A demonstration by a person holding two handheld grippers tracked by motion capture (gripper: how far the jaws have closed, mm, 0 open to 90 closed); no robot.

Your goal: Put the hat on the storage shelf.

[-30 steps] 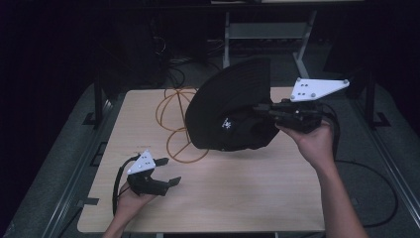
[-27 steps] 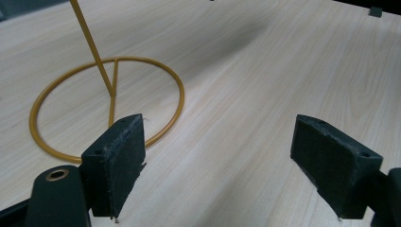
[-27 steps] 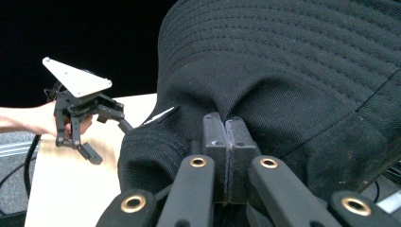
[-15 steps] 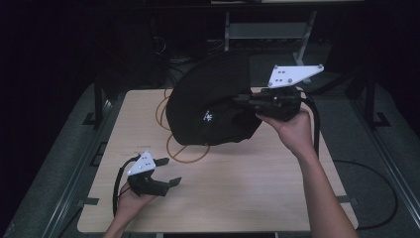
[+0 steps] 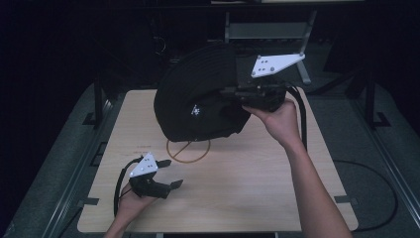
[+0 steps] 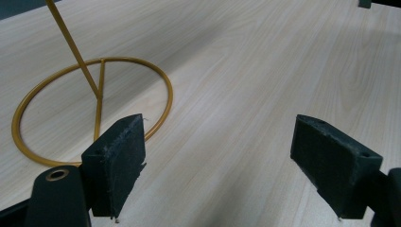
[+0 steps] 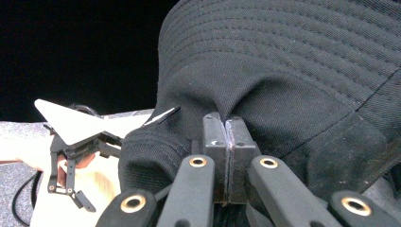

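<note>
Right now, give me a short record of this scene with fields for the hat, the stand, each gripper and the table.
hat: black bucket hat, lifted off the table, small white logo on its side
stand: gold wire stand, ring base flat on the table, thin rod rising from it
right gripper: jaws pinched shut on the hat's fabric
left gripper: jaws wide apart, holding nothing, low near the front left of the table
table: light wood top
hat versus stand: hat hangs above and behind the ring base
</note>
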